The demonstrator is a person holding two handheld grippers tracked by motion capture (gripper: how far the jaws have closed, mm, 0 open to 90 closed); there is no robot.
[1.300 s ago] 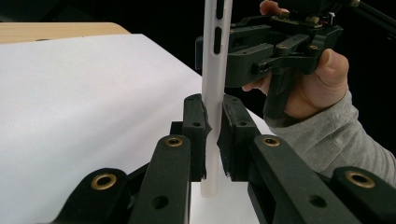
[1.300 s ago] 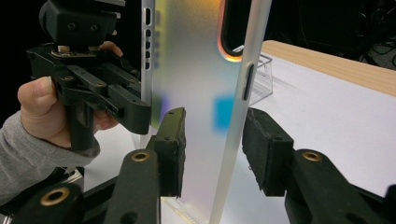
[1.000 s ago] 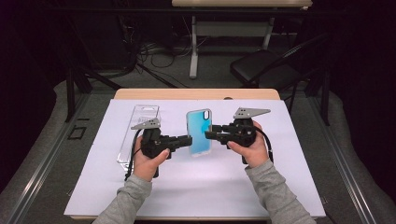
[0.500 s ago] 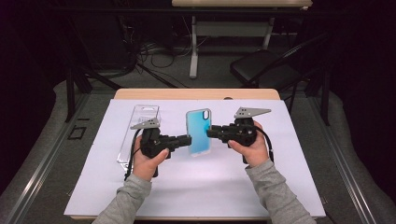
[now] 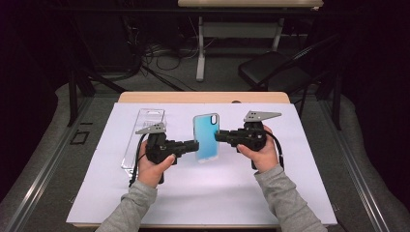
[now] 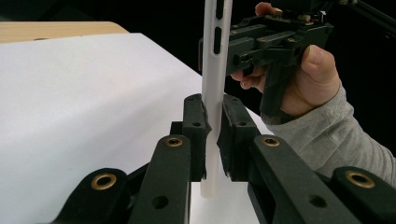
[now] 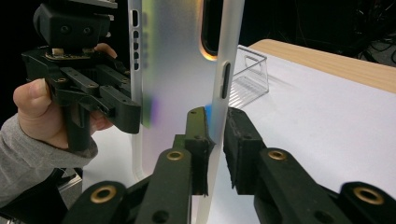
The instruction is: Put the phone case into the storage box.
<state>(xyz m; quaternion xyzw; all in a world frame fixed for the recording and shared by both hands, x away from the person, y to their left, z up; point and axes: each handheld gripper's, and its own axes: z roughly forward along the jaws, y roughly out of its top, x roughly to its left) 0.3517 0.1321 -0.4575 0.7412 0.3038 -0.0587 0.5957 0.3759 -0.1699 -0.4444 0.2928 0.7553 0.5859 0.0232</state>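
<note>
Both grippers are pinching the phone case (image 5: pixel 206 137) by its side edges, holding it upright above mid-counter (image 5: pixel 290 193). The left gripper (image 5: pixel 193 147) is clamping the left edge; the right gripper's (image 5: pixel 218 137) fingers have just been closing onto the right edge. A clear plastic box (image 5: pixel 142 137) is sitting just left, with open white counter near and right.

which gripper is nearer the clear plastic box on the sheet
Left. The left gripper is held just right of the clear plastic box, gripping the phone case; the right gripper grips the case's far edge, beyond it from the box.
</note>
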